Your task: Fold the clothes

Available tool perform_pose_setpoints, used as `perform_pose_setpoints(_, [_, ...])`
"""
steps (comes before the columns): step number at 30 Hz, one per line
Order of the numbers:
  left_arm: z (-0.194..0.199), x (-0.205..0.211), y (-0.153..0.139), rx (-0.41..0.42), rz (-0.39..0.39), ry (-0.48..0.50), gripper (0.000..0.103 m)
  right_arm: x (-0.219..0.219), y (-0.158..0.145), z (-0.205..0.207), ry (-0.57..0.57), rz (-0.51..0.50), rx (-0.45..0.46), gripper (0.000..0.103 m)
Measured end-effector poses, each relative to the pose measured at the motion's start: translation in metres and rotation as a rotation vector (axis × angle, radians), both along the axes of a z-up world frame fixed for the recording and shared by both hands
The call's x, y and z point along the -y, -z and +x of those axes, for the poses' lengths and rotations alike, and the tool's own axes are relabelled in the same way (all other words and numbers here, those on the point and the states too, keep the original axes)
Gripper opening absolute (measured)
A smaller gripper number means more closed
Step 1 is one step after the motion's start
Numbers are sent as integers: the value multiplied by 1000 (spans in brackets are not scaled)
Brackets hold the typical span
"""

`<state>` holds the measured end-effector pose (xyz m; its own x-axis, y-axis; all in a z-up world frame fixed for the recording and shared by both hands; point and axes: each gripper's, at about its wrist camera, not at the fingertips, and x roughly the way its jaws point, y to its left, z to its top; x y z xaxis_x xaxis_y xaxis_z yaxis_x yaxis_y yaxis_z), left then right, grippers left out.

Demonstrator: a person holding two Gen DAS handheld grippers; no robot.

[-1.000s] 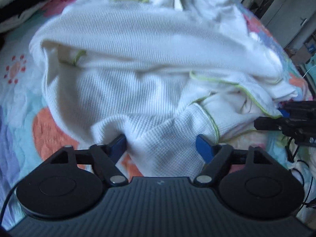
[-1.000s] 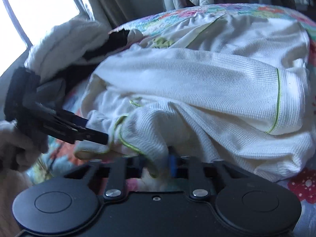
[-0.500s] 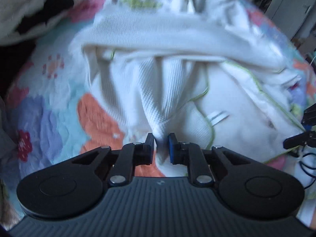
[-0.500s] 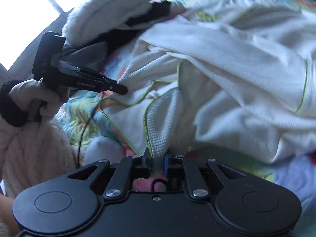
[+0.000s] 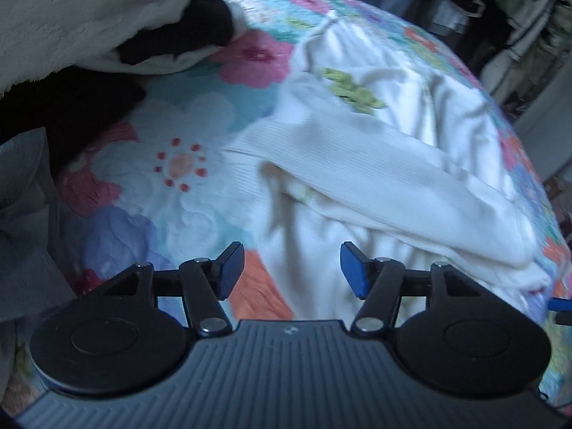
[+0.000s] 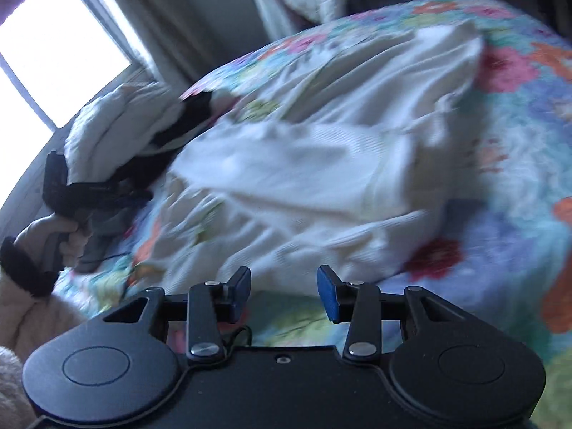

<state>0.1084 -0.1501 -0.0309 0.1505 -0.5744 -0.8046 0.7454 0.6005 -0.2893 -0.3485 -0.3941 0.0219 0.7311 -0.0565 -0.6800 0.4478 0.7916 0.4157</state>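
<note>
Both hand-held grippers had their jaws spread apart with nothing between them. From the left wrist view, the left gripper (image 5: 292,268) hovered above the near edge of the white garment (image 5: 375,178), its blue pads (image 5: 230,268) set wide and clear of the cloth. That garment, a ribbed white piece with pale green trim, lay rumpled on the floral quilt (image 5: 171,164), with one long fold running across it from upper left down to the right. A green patch (image 5: 352,91) showed on its far part. To the left, a pile of fluffy cream and black fabric (image 5: 107,25) rested on the quilt, well apart from the gripper, and grey cloth (image 5: 25,214) filled the left edge. Much of this view was blurred.

From the right wrist view, the right gripper (image 6: 282,291) also stood open, its blue pads (image 6: 327,295) parted just short of the garment's (image 6: 304,178) near hem, without touching it so far as could be told. The garment sprawled across the middle of the quilt (image 6: 518,164) in soft creases, again smeared by blur. At the left, a gloved hand (image 6: 53,236) with a dark cuff gripped the handle of the left gripper (image 6: 96,193), which pointed toward the garment's left side beside the cream and black pile (image 6: 143,121). A bright window (image 6: 57,57) lit the upper left corner, with curtains beside it.
</note>
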Motion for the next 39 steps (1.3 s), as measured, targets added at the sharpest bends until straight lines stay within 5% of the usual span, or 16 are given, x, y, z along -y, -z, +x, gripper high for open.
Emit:
perform_pose_setpoints(6, [-3,7,21,-37,-36,134,59,-17,-34,11,-130,-313,-2,51])
perform_pose_setpoints(8, [-9,7,26,-81,-57,157,59,-29,-36,26,-215,-336,35,63])
perform_pose_setpoints(14, [-33,3,31,-206,-65,240,59,-78,0,77,-564,-339,-39,62])
perform_pose_setpoints(18, [-53,2,36,-257,-30,317,65,-71,22,76,-552,-382,-147,61])
perform_pose_setpoints(21, [-64,14,46,-259,14,340,68,-65,18,62,-531,-391,-147,61])
perform_pose_setpoints(27, [-67,26,56,-323,-4,279,87,-69,23,69,-594,-468,-165,62])
perform_pose_setpoints(29, [-67,25,57,-325,-17,263,83,-71,26,75,-621,-500,-175,62])
perform_pose_setpoints(33, [-68,23,53,-256,-13,243,23,-67,41,111,-630,-535,-170,61])
perform_pose_setpoints(34, [-66,22,51,-256,-30,233,18,-65,44,120,-635,-539,-173,59])
perform_pose_setpoints(37, [-59,16,37,-257,-109,194,13,-57,34,131,-610,-513,-138,9])
perform_pose_setpoints(39, [-55,18,23,-251,-175,169,13,-48,22,134,-577,-501,-108,4])
